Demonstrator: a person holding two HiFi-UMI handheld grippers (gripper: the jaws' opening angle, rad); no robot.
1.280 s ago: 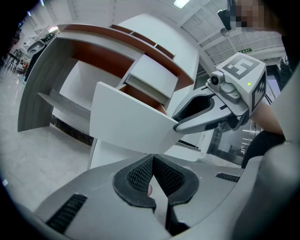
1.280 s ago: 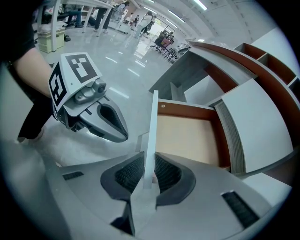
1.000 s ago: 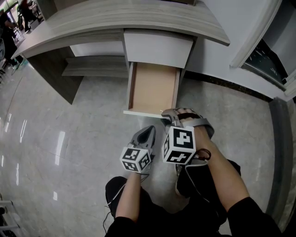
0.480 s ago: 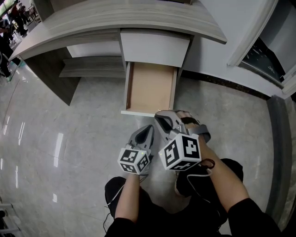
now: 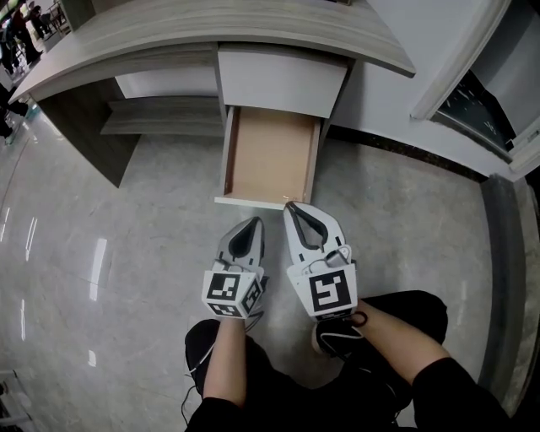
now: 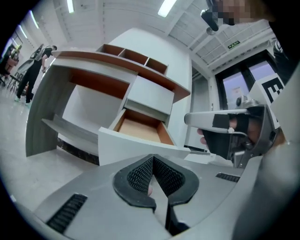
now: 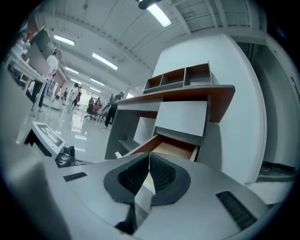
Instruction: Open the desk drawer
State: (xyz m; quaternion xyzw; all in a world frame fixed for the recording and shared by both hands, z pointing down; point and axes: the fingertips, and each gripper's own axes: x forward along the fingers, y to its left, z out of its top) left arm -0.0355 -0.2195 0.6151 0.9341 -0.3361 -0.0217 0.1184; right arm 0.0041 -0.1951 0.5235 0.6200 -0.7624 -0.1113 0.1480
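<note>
The desk drawer is out! It juts from under the front edge of the desk, towards its right end, pale wooden bottom bare, nothing inside. The left gripper hangs just short of the drawer's white front panel, claw shut tight on nothing. The right gripper sits beside it, tip up by the panel's right corner, and I can't tell whether it touches. Its jaws have just been closing and now meet pad to pad, nothing between them. So neither one has hold of the drawer.

By the look of it, this is a light, stiff board box on runners that should slide easily with no load in it. The front is smooth with no handle I can see, so the panel's top lip is the place to pinch, near the middle so it doesn't rack.

Room? There's open floor to the left and the wall's dark skirting close on the right. The person's legs right behind the grippers limit any further pull.
</note>
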